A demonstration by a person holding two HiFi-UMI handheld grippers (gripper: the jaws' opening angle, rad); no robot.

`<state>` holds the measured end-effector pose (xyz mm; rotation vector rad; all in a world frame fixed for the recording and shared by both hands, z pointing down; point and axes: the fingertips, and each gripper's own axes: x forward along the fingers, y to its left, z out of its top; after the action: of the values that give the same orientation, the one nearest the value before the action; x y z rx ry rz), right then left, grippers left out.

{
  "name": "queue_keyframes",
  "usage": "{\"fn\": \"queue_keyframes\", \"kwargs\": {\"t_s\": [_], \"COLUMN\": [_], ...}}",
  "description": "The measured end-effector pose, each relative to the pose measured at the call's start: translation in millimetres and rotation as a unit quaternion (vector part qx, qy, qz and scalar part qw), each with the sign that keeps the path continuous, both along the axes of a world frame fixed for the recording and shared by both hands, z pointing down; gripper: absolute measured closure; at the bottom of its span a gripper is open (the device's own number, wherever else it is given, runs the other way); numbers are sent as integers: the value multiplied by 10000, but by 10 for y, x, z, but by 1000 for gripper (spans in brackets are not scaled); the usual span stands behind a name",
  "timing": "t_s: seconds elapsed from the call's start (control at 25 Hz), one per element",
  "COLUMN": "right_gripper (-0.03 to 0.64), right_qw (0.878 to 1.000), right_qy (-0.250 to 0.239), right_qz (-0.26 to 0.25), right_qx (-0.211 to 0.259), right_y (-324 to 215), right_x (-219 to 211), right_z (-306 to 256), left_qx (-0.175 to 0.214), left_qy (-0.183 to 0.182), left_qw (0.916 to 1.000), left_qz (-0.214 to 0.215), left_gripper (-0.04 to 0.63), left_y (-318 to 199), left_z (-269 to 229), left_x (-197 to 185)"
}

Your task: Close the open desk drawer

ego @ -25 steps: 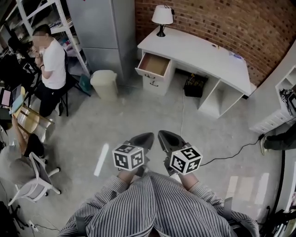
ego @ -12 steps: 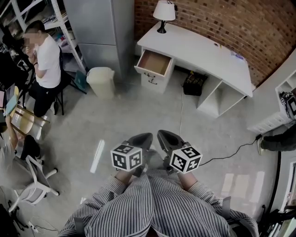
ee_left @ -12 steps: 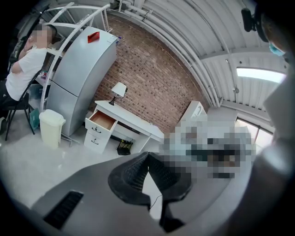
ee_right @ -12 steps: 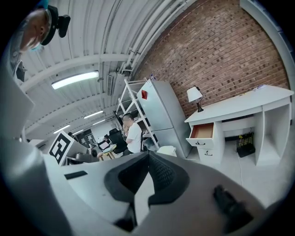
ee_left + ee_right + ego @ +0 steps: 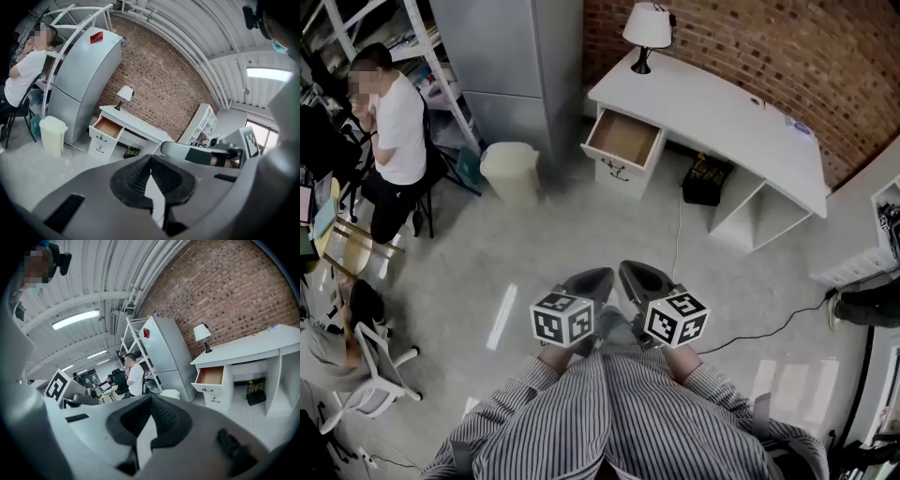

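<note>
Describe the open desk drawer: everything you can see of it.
The drawer is the top one in the pedestal of the white desk, at the lamp end, pulled well out. White front with a small dark handle; brown, wood-look inside, apparently empty. A closed drawer sits below it. Nothing touches it.

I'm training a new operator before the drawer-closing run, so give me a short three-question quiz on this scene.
1. True or false: the top drawer of the white curved desk, wood-brown inside, stands pulled out.
2. What stands on the desk's end above that drawer? A) a black-stemmed lamp with a white shade B) a laptop C) a green plant
3. Fill in: the left gripper and right gripper, both shut, hold ____.
Key: 1 true; 2 A; 3 nothing.
</note>
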<state>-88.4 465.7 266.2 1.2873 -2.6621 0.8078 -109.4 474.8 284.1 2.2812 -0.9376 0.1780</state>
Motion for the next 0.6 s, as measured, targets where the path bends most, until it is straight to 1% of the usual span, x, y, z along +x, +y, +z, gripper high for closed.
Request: {"fn": "queue_keyframes", "kwargs": {"t_s": [0.12,0.2,0.28,0.36,0.52,0.6], "right_gripper": [600,600,600,600,600,600], "right_qw": [10000,9998,9997,9996,9987,9985], "right_qy": [-24,-152,-207,-157,108,133], "right_qz": [-61,-93,-119,-202,-409,-435], "right_qx": [25,4,47,132,269,318], "right_y": [-379,-679,-1003,-1306,-1822,-2076], "right_x": [75,143,207,244,330,395], "right_z": [5,-16,-83,-156,-188,-192], "left_qx": [51,65,108,178,273,311], "left_qy": [20,-58,-135,-133,-103,-101], "left_qw": [10000,9999,9998,9997,9994,9992], "left_qz": [7,72,44,-56,-181,-231], "left_gripper": [583,583,583,583,583,583], "left_y": [-389,-635,-922,-1224,-1774,-2027], "left_z": [-1,12,-6,-58,-121,-124], "left_x": [82,161,206,229,357,415]}}
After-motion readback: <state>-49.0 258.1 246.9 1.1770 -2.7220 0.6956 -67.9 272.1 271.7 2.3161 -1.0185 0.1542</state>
